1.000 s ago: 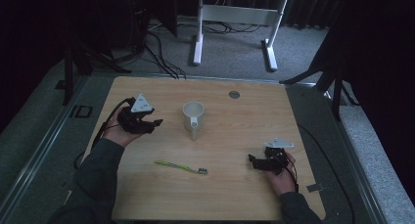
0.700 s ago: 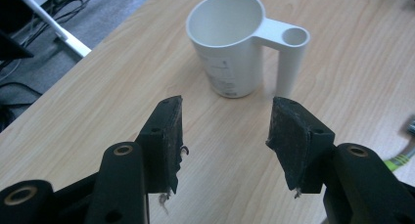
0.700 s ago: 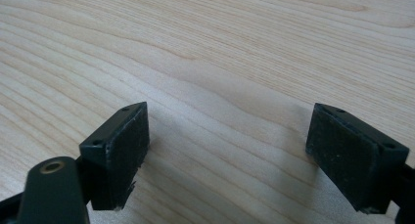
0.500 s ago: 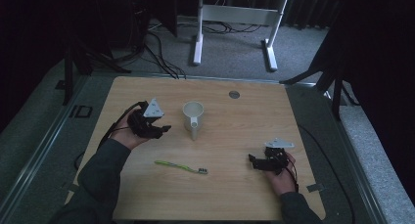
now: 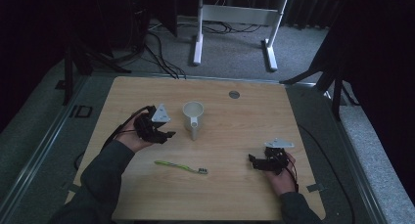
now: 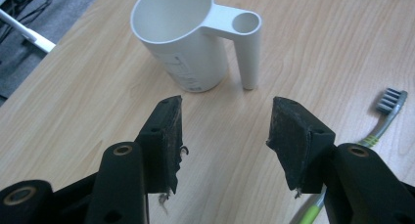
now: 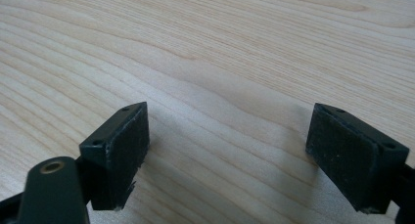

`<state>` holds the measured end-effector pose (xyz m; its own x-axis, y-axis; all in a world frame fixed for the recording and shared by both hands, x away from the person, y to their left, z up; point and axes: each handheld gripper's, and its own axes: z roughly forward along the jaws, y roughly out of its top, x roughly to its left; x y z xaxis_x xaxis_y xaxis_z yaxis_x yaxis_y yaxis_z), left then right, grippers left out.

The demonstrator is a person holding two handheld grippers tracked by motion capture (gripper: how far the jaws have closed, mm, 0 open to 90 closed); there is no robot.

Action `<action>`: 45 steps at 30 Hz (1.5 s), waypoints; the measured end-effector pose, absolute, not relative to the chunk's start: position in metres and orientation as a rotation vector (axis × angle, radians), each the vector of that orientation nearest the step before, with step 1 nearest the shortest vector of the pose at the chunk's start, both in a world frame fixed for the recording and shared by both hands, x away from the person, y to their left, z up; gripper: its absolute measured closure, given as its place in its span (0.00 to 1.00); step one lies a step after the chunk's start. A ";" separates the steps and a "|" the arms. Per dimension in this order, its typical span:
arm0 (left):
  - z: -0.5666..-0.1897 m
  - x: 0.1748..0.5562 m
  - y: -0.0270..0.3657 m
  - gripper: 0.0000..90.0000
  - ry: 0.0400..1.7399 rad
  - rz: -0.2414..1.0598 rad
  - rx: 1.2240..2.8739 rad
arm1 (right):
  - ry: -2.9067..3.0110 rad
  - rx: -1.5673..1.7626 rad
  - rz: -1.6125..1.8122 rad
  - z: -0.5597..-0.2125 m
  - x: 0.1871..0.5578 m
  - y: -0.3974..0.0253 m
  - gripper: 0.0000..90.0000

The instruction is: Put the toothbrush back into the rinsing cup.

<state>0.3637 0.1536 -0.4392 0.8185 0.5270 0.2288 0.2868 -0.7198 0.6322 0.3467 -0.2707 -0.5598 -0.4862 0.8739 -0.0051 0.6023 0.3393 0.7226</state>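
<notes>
Left gripper: jaws stood spread, holding nothing, aimed at the cup; seen also from above.
Cup: white, upright on the table, just ahead of the left fingertips and apart from them; its hollow tubular handle pointed toward the right-hand finger in the left gripper view.
Cup, high view: stood near the left gripper, well apart from the right gripper.
Toothbrush: lay flat beside the right-hand finger of the left gripper, bristle head forward; in the high view it lay between the two hands, nearer the person.
Right gripper: jaws stood wide apart, empty, low over bare table; seen from above.
Step in hand (judged): approach of the left gripper to the cup.
Risk 1: the gap between the fingers looked narrower than the cup body; a straight advance could push or tip the cup instead of enclosing it.
Risk 2: a closure on the handle alone could let the cup swing or slip, as the tube is smooth and round.
Risk 3: the outer finger could catch the toothbrush and drag it off line.
</notes>
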 end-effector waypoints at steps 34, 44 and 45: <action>-0.445 0.360 0.126 0.53 0.453 0.435 2.526 | 2.216 1.300 0.943 -0.560 0.347 -0.271 0.18; -0.445 0.360 0.122 0.54 0.426 0.426 2.553 | 2.216 1.298 0.943 -0.560 0.347 -0.271 0.18; -0.446 0.360 0.121 0.54 0.424 0.426 2.555 | 2.216 1.298 0.943 -0.560 0.347 -0.271 0.18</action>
<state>0.3598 0.1214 -0.4458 0.9021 0.3740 0.2155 0.2136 -0.8206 0.5301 0.3468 -0.2707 -0.5598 -0.4867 0.8735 -0.0062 0.6011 0.3401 0.7231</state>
